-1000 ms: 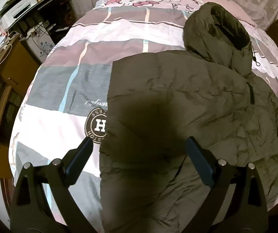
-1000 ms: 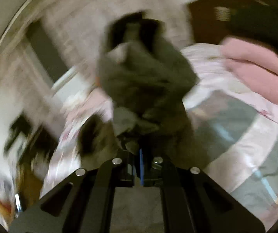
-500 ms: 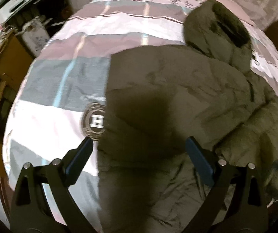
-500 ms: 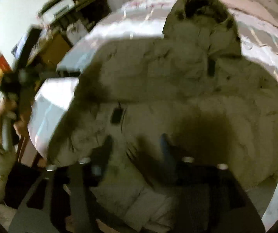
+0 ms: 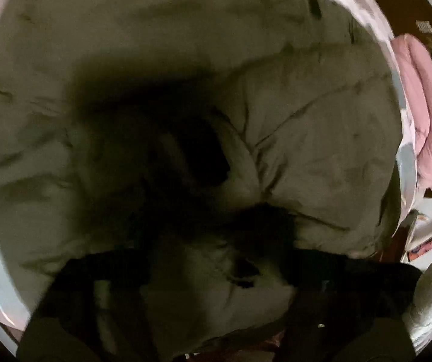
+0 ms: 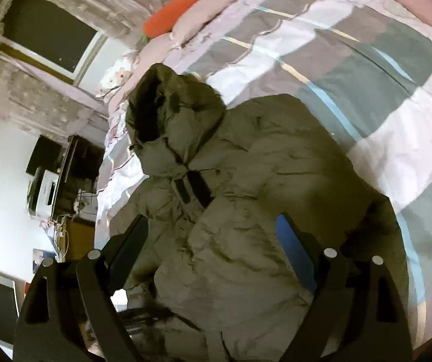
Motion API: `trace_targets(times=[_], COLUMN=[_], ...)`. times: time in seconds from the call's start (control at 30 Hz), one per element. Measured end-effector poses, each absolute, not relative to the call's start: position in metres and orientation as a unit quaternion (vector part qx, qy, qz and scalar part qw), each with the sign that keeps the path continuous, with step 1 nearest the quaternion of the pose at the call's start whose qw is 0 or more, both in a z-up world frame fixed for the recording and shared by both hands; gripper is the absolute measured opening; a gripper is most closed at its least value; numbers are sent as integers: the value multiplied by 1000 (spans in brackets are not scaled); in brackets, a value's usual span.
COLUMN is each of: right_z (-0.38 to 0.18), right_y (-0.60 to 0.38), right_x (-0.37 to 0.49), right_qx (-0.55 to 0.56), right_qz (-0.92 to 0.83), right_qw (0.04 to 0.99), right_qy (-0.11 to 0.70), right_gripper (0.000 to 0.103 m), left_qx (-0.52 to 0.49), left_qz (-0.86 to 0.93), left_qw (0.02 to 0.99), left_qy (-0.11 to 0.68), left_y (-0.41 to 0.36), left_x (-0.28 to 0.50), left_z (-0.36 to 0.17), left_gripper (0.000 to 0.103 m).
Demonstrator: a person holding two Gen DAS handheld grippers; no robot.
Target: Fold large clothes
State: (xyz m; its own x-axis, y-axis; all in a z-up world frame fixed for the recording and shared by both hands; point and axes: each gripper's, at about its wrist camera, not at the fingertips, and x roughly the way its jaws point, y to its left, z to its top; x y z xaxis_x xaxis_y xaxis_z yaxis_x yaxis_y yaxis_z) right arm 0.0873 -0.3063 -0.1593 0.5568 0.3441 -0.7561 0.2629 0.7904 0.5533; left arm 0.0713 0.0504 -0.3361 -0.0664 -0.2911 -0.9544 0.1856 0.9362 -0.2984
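The right gripper (image 6: 212, 241) has just been opening; its jaws stand wide apart above the olive padded jacket (image 6: 246, 196), nothing between them. The left gripper (image 5: 219, 259) has just been closing, but dark blur hides whether its jaws pinch the jacket fabric bunched there. The jacket lies on the checked quilt (image 6: 382, 90), hood (image 6: 167, 102) toward the pillows, bare quilt open beside it. Its hem is cut off below.

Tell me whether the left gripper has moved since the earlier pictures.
Yes. The left gripper has dropped close onto the jacket, which now fills its view; the bedspread shows only at the rim. Its jaws have just been closing, with jacket fabric between them.
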Motion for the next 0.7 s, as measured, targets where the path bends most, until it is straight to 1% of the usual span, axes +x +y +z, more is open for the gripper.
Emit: trace_targets(times=[0.07, 0.1, 0.17, 0.2, 0.27, 0.37, 0.43, 0.47, 0.5, 0.57, 0.6, 0.63, 0.67, 0.7], right_z=[-163, -165, -171, -175, -183, -197, -208, -210, -211, -213, -214, -218, -224, -236], right_y=[-302, -297, -288, -282, -270, -257, -254, -254, -254, -254, -253, -253, -251, -250], right_x=[88, 90, 86, 87, 89, 95, 100, 101, 102, 103, 104, 105, 108, 113], right_qx=[303, 292, 279, 268, 241, 198, 178, 166, 158, 137, 128, 120, 110, 100], right_qz=[25, 27, 32, 34, 33, 25, 12, 2, -6, -24, -31, -39, -48, -56], right_qw=[823, 823, 820, 818, 818, 819, 819, 820, 824, 836, 840, 840, 836, 825], right_qy=[480, 487, 498, 507, 521, 537, 546, 547, 545, 531, 527, 528, 535, 553], right_gripper=[87, 87, 87, 87, 87, 87, 87, 87, 87, 87, 87, 84, 81, 72], left_qx=[-25, -23, -23, -13, 22, 46, 70, 92, 126, 164, 175, 183, 184, 177], left_qz=[-166, -164, -143, -129, -98, -79, -74, -73, -69, -64, -65, -68, -70, -69], left_qw=[691, 695, 710, 720, 748, 755, 755, 760, 774, 800, 815, 829, 834, 832], left_qy=[703, 700, 690, 682, 657, 649, 648, 639, 617, 574, 549, 524, 515, 522], left_y=[49, 50, 58, 60, 63, 59, 51, 45, 38, 29, 27, 24, 23, 24], left_x=[74, 76, 84, 87, 94, 95, 90, 86, 79, 70, 67, 67, 67, 71], left_z=[-340, -340, -338, -337, -333, -335, -330, -323, -311, -292, -281, -270, -267, -270], left_gripper=[31, 27, 20, 18, 17, 18, 22, 30, 51, 79, 79, 79, 79, 77])
